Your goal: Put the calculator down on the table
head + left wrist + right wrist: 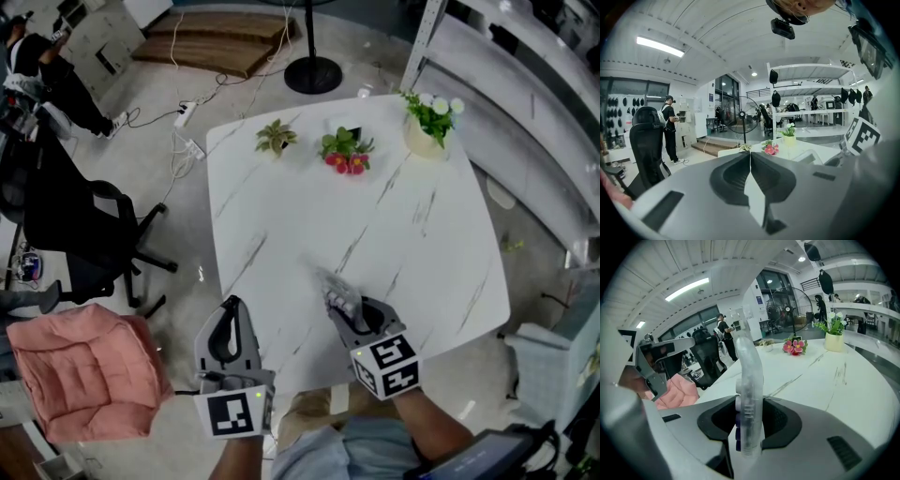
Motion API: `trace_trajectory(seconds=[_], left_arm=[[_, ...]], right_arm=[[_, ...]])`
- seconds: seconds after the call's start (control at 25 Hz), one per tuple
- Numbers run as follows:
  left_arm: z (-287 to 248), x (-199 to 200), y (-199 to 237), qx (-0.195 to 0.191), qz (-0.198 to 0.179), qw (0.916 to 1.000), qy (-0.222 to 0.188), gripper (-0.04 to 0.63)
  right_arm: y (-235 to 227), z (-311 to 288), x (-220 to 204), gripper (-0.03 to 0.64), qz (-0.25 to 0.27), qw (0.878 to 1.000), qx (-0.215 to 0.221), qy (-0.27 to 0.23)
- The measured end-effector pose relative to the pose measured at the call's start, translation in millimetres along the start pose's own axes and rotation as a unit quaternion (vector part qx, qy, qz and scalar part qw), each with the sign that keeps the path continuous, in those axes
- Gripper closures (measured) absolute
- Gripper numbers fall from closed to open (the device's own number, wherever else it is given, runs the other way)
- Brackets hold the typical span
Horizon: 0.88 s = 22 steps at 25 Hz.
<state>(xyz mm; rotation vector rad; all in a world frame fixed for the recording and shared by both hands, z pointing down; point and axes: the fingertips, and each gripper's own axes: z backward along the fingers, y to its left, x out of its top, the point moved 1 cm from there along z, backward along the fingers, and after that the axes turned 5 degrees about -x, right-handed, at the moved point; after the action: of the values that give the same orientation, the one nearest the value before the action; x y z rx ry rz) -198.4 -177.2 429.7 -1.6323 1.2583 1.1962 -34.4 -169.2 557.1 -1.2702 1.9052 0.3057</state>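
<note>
The right tool (345,311) grips the calculator (337,292) edge-on over the near edge of the tabletop (441,234). The left tool (231,317), jaws together and empty, hangs off that edge. Lowering is seemingly under way; next, lay it flat and release.

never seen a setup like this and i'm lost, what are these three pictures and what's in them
No robot: a person holds a hand-held gripper in each hand. The head view looks down from a camera on the person's head at a white table. The other two views come from a camera riding on each one, looking along its jaws. A small green plant, red flowers and a pot of white flowers stand at the table's far side. The right hand-held gripper is shut on a clear calculator, seen edge-on. The left hand-held gripper is shut and empty.
</note>
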Motion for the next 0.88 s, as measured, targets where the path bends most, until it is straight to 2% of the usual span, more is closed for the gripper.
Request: trace_trajectory(seconds=[0.48,0.88], left_arm=[[-22,10,8,-0.003,0.007,1.0000,-0.002,0.586],[-39,14,23,0.004,0.012,0.9999,0.001,0.586]], right_arm=[[-10,-25,11,0.466,-0.065,0.997,0.006,0.035],[-13,-46,16,0.465,-0.085,0.995,0.010,0.053]])
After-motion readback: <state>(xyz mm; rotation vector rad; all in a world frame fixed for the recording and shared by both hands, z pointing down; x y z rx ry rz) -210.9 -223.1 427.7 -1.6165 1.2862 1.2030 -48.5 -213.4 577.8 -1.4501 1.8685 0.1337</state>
